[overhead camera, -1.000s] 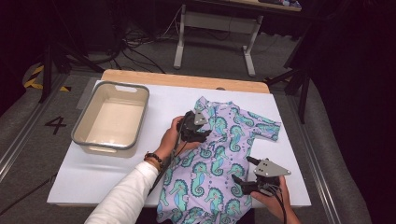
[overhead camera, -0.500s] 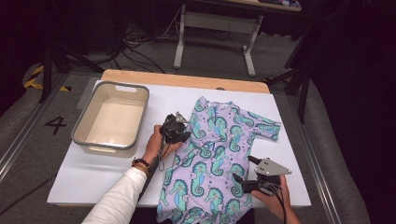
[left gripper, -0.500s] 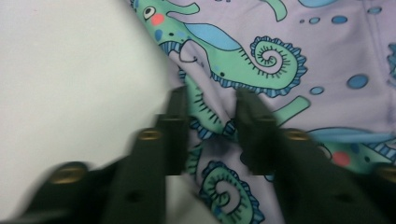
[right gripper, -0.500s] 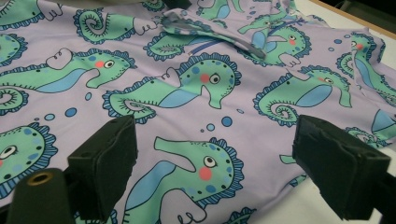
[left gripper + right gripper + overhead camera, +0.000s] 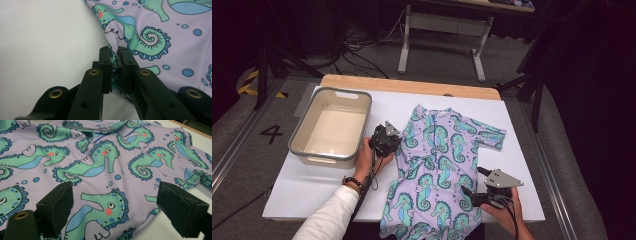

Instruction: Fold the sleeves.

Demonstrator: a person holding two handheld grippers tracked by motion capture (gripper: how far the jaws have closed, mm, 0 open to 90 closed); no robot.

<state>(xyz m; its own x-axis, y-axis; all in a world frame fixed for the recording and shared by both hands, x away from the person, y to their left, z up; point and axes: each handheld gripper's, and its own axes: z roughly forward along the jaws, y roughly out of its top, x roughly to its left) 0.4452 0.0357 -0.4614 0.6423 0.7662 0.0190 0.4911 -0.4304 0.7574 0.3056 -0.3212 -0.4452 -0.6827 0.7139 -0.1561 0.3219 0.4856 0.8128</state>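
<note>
A lilac child's swimsuit [image 5: 442, 165] printed with green seahorses lies flat on the white sheet, its lower end hanging over the near edge. My left gripper [image 5: 395, 148] is at the suit's left edge. In the left gripper view its jaws have just been closing, and the left gripper [image 5: 114, 53] now pinches the fabric edge [image 5: 115, 62] between its pads. My right gripper [image 5: 468, 193] rests at the suit's lower right. In the right gripper view the right gripper [image 5: 115, 195] stands wide open over the swimsuit [image 5: 100, 170], its pads apart from the cloth.
A grey-rimmed plastic tub [image 5: 299, 145] sits empty at the left of the white sheet [image 5: 312, 190]. The wooden table edge [image 5: 412, 86] runs along the back. Cables and a stand's legs lie on the floor beyond.
My left hand moved left and slightly down, from over the suit's middle to its left edge, and its jaws closed on the fabric there. The right hand stayed put.
</note>
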